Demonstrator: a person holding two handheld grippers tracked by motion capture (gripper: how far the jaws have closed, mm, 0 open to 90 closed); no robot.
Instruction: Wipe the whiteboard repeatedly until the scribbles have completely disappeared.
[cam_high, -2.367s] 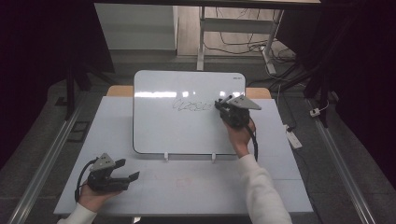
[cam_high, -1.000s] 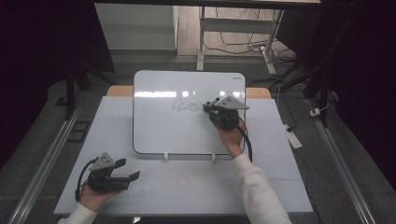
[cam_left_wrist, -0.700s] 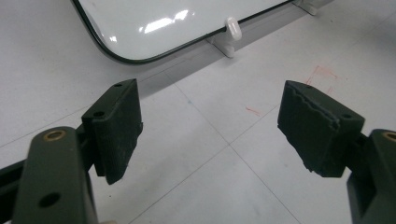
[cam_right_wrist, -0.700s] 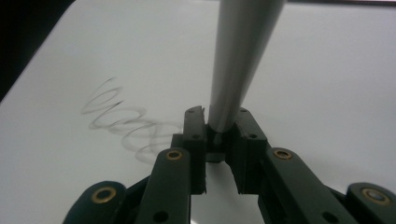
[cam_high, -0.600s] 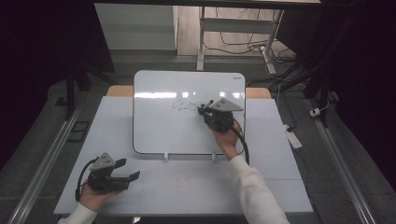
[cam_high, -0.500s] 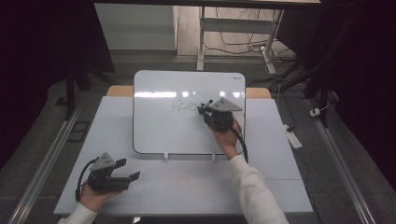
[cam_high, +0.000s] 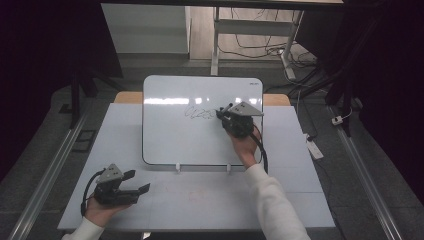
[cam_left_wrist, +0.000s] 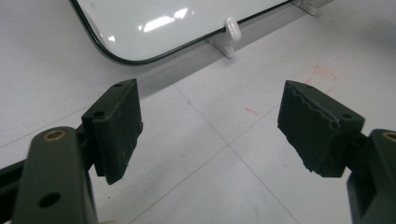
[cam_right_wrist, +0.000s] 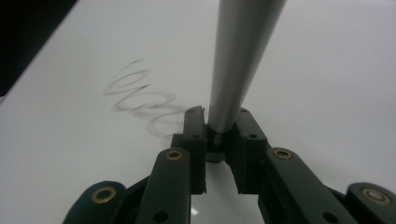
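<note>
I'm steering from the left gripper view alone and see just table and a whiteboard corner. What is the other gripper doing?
Observer: The right gripper is over the whiteboard, its jaws shut on a marker.
Operator: Is there anything written on the board?
Observer: Yes, a looping grey scribble in the board's upper middle, just left of that gripper in the high view.
Operator: And where does my gripper sit relative to the board?
Observer: The left gripper rests in the hand on the table, below the board's lower left corner, jaws open and holding nothing.
</note>
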